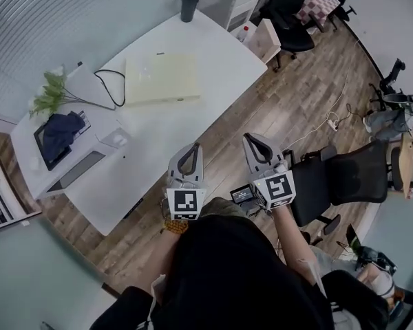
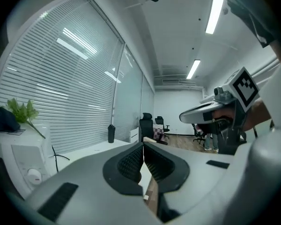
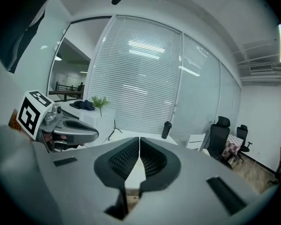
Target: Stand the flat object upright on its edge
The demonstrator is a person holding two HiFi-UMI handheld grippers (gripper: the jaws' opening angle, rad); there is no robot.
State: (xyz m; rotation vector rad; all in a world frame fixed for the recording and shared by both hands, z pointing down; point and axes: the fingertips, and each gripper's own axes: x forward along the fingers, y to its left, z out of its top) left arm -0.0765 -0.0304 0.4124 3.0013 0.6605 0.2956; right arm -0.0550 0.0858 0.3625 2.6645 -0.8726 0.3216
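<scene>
Both grippers empty. Left gripper: jaws together, nothing between them. Right gripper: the same, pads meeting. Both are held just off the near edge of the white table, pointing toward it.

Flat object: pale yellow rectangular slab, lying flat on the far half of the table, well apart from both grippers. A black cable loops just beside its left edge. A dark tumbler stands farther off at the far end.

Handling, my estimate only:
- Thin, with straight edges and no sag showing, so probably stiff. It should tip up in one piece and not fold.
- Likely light for its area. The broad face looks smooth, so pads may slide on it.
- Lying flush on the tabletop, it offers no gap underneath. I cannot tell the material.

Where to hold: open both sets of jaws first. Pinch across the thickness at the near long edge, one gripper toward each end, and pivot it up on the far edge. Once upright, the narrow base will tip easily, so steady it before letting go. Keep clear of the cable side.
</scene>
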